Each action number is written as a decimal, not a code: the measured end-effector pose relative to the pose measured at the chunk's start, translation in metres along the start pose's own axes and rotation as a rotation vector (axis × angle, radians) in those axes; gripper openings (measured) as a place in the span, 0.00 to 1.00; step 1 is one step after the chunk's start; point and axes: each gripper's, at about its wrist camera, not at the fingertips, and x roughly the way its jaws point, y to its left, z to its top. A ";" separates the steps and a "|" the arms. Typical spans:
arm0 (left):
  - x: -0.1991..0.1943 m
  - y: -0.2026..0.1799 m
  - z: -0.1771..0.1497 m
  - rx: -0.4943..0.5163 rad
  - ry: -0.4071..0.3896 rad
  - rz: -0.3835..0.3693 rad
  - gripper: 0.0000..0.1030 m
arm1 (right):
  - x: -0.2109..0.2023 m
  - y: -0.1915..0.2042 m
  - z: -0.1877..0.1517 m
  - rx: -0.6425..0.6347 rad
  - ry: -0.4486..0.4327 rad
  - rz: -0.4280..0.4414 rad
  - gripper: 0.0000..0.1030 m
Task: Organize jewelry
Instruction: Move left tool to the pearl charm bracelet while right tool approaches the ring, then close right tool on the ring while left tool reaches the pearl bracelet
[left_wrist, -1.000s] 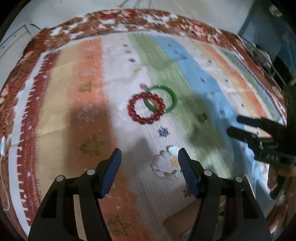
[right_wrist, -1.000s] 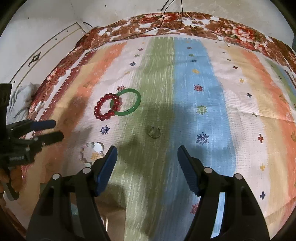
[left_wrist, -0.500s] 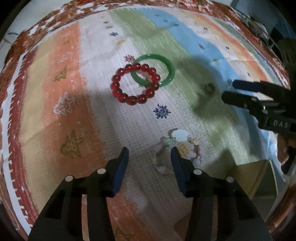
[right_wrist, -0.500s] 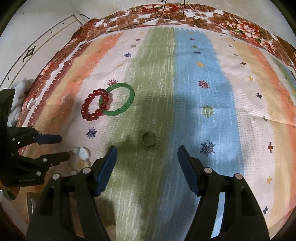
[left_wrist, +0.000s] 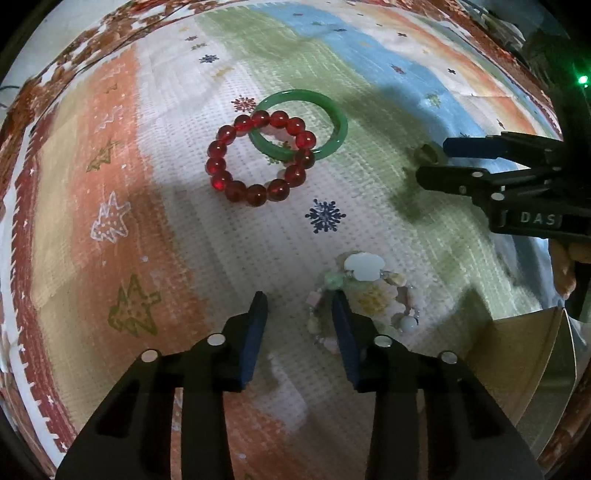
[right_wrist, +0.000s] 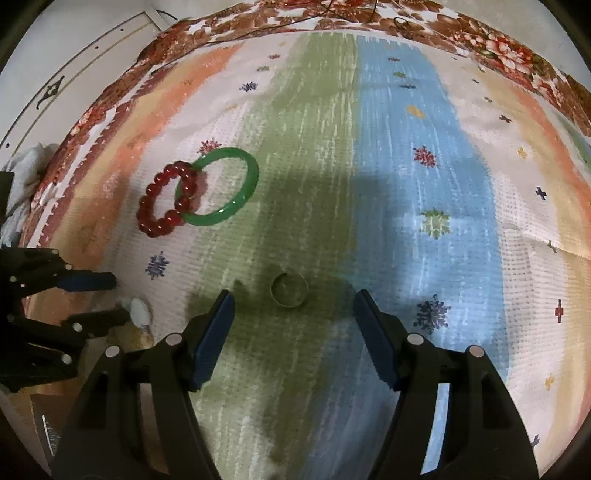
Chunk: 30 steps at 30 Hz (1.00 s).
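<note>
A red bead bracelet (left_wrist: 255, 158) lies overlapping a green bangle (left_wrist: 299, 125) on the striped cloth; both also show in the right wrist view, the bracelet (right_wrist: 164, 201) left of the bangle (right_wrist: 221, 186). A pale stone bracelet (left_wrist: 365, 291) lies just ahead of my left gripper (left_wrist: 299, 306), which is open with its right finger over the bracelet's left edge. A small metal ring (right_wrist: 289, 290) lies between the tips of my open right gripper (right_wrist: 293, 302). The ring (left_wrist: 428, 152) also shows beside the right gripper's fingers (left_wrist: 476, 147).
A brown cardboard box (left_wrist: 517, 354) sits at the near right of the left wrist view. The striped cloth (right_wrist: 406, 166) has a floral border (right_wrist: 480, 40) at the far edge. White cloth (right_wrist: 22, 177) lies off the left side.
My left gripper has come down and forward to the pale stone bracelet and narrowed its opening. My right gripper has advanced so the metal ring now lies between its fingertips.
</note>
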 end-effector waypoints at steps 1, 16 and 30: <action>0.000 0.001 0.000 -0.003 0.000 0.002 0.29 | 0.001 0.000 0.001 -0.005 -0.002 -0.007 0.64; -0.009 0.020 -0.003 -0.050 -0.035 0.016 0.09 | -0.002 0.002 -0.003 -0.060 -0.020 -0.040 0.22; -0.058 0.021 -0.003 -0.090 -0.152 -0.008 0.09 | -0.028 0.015 -0.007 -0.074 -0.063 -0.023 0.22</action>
